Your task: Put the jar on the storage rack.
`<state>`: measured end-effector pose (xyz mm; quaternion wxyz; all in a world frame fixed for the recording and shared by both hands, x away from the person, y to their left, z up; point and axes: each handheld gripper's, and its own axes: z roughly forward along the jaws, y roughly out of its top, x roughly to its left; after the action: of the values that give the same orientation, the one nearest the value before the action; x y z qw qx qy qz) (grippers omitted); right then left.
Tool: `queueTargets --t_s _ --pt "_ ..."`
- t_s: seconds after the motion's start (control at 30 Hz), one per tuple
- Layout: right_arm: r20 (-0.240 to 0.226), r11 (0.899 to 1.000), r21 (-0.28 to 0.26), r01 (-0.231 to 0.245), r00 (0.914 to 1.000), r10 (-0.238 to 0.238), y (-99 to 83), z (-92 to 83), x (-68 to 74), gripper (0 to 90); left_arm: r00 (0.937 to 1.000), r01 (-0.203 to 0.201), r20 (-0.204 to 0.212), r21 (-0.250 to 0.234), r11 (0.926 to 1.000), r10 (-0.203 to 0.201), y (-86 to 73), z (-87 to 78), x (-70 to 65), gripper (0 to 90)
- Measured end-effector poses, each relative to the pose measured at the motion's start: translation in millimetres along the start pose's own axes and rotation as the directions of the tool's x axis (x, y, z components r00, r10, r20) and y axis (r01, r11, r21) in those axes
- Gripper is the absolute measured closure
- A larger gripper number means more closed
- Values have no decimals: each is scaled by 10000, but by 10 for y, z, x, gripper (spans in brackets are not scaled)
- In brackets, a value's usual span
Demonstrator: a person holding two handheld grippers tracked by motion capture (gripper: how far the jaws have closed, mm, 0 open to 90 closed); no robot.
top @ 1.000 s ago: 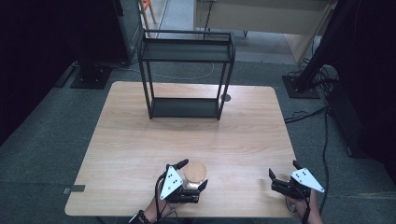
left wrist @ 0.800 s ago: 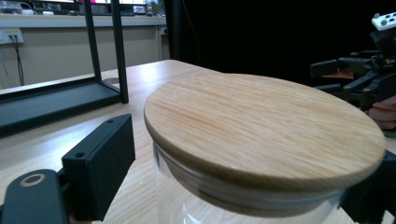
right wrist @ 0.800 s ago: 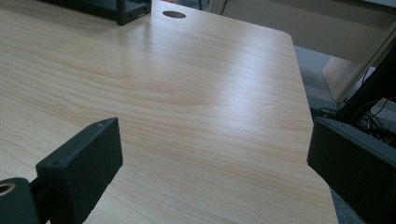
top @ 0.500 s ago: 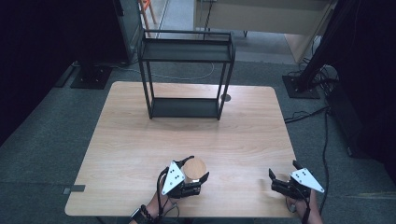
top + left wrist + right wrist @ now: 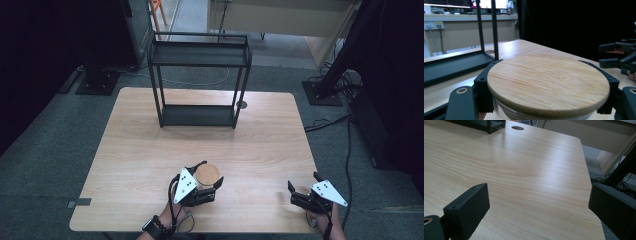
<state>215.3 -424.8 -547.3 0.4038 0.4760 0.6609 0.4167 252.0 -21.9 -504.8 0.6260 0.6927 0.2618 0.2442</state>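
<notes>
Table: your wooden table [image 5: 150,150] carries one black two-tier rack [image 5: 199,80] and one wood-lidded jar [image 5: 207,174] near its front edge.
Left gripper [image 5: 202,186]: you've just clamped it around the jar.
Right gripper [image 5: 304,192]: spread wide, holding nothing.

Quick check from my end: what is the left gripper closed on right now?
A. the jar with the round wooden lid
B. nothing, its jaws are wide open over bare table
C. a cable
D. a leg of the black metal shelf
A. In the left gripper view the jaws press on both sides of the jar just under its wooden lid, and the high view shows the left gripper around it near the table's front edge.
</notes>
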Motion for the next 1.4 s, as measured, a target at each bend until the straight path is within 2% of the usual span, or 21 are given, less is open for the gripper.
queueTargets --t_s 0.27,0.4,0.5,0.57,0.7,0.87,0.97,1.0,1.03,1.07,1.1,1.2,1.4 --pt "-9 10000 -4 -20 10000 20 0 -1 -1 29 9990 60 -452 -160 9999 -67 123 74 102 242" --pt "-19 10000 -12 -19 10000 19 0 -2 -1 29 9962 74 -870 -286 9996 -98 189 129 178 241" --pt "-24 10000 -14 -18 10000 18 0 -2 -3 29 9939 325 -1039 -382 9987 -364 227 172 250 241" --pt "-28 10000 -32 -18 10000 18 0 -2 -4 29 9912 318 -1275 -379 9988 -364 239 205 284 241" --pt "-33 10000 -43 -20 10000 19 0 -2 -4 29 9808 406 -1902 -151 9991 -427 243 295 364 242" --pt "-46 10000 -56 -15 10000 15 -1 -3 -5 29 9694 471 -2416 147 9988 -422 228 400 455 242" --pt "-52 10000 -64 -17 10000 17 -1 -4 -5 29 9594 596 -2775 226 9980 -510 225 461 519 242" --pt "-51 10000 -69 -17 10000 17 -2 -4 -5 29 9542 757 -2920 244 9968 -653 222 489 566 242" --pt "-51 10000 -74 -33 10000 32 -2 -4 -5 29 9542 757 -2920 244 9968 -653 222 489 566 242" --pt "-48 10000 -77 -34 10000 34 -2 -4 -6 29 9484 914 -3071 254 9955 -792 219 525 617 242" --pt "-51 10000 -80 -37 10000 36 -2 -4 -6 29 9484 914 -3071 254 9955 -792 219 525 617 242" --pt "-67 10000 -84 -32 10000 31 -2 -5 -6 29 9399 916 -3328 316 9953 -760 224 564 682 242" --pt "-67 9999 -91 -43 10000 42 -2 -5 -6 29 9189 995 -3875 473 9939 -736 256 656 827 242"
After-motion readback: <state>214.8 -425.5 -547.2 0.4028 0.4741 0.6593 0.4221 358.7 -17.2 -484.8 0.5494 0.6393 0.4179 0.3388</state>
